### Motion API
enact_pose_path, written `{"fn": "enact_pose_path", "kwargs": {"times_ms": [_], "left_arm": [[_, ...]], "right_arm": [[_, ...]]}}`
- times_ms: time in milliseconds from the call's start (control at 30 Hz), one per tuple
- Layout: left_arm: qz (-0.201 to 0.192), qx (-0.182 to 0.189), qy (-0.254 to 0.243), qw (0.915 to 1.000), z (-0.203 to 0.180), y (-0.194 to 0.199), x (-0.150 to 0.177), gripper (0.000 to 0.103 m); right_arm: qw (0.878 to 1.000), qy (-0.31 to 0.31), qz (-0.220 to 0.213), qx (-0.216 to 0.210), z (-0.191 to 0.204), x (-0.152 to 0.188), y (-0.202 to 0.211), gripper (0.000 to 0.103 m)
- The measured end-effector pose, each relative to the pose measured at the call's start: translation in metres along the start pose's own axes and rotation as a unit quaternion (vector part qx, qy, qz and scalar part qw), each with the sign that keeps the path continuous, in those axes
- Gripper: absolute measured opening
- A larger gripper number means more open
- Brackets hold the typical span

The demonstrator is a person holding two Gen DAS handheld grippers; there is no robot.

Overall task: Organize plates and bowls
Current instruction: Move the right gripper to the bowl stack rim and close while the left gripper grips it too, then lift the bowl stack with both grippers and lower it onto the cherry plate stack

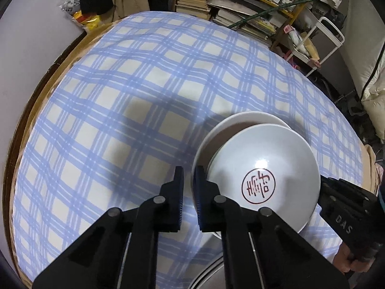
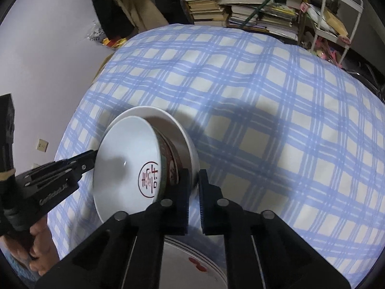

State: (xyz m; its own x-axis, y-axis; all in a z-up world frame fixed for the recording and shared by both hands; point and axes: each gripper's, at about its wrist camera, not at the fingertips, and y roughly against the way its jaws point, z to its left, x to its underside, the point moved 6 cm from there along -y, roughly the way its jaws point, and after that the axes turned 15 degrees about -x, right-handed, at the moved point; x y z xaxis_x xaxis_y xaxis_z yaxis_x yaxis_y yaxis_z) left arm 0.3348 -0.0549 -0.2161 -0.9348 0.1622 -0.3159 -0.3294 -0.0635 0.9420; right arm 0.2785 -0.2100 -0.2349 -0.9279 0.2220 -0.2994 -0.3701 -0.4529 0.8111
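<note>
A white bowl with a red round character mark (image 1: pixel 262 173) (image 2: pixel 130 168) sits inside a larger white bowl (image 1: pixel 228 130) (image 2: pixel 182 139); both are lifted and tilted above the blue checked tablecloth (image 1: pixel 120 110) (image 2: pixel 276 120). My left gripper (image 1: pixel 189 187) is shut on the stack's left rim. My right gripper (image 2: pixel 193 187) is shut on the outer bowl's right rim; its body shows at the right of the left wrist view (image 1: pixel 346 212). A stack of white plates (image 2: pixel 192 265) (image 1: pixel 207 274) lies below the bowls at the table's near edge.
Behind the table stand shelves of stacked books (image 1: pixel 228 7) (image 2: pixel 240 7) and a white wire cart (image 1: pixel 322 38) (image 2: pixel 336 12). The table's wooden edge (image 1: pixel 21 130) borders a grey wall on the left.
</note>
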Motion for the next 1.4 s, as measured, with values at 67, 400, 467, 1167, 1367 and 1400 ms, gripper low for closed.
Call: {"fn": "enact_pose_path", "kwargs": {"times_ms": [67, 400, 467, 1167, 1367, 1400], "left_arm": [[-0.006, 0.000, -0.008, 1.0000, -0.0026, 0.0003, 0.0009, 0.005], [0.001, 0.033, 0.005, 0.9995, 0.0027, -0.0058, 0.0035, 0.003], [0.000, 0.033, 0.006, 0.9994, 0.0020, -0.0055, 0.0040, 0.003], [0.004, 0.041, 0.004, 0.9991, 0.0020, -0.0054, 0.0037, 0.003], [0.012, 0.056, 0.010, 0.9983, 0.0045, -0.0084, 0.0021, 0.002], [0.011, 0.056, 0.009, 0.9984, 0.0048, -0.0086, 0.0019, 0.002]], "right_arm": [[1.000, -0.017, -0.007, -0.004, -0.0040, 0.0014, -0.0011, 0.010], [1.000, -0.024, -0.016, 0.003, -0.0020, 0.0051, -0.0002, 0.010], [0.999, -0.029, -0.019, 0.003, -0.0019, 0.0059, 0.0004, 0.010], [1.000, -0.025, -0.009, -0.002, -0.0032, 0.0049, -0.0004, 0.010], [1.000, -0.024, 0.002, 0.004, -0.0003, 0.0019, -0.0029, 0.011], [1.000, -0.025, 0.002, 0.005, -0.0004, 0.0018, -0.0029, 0.011]]}}
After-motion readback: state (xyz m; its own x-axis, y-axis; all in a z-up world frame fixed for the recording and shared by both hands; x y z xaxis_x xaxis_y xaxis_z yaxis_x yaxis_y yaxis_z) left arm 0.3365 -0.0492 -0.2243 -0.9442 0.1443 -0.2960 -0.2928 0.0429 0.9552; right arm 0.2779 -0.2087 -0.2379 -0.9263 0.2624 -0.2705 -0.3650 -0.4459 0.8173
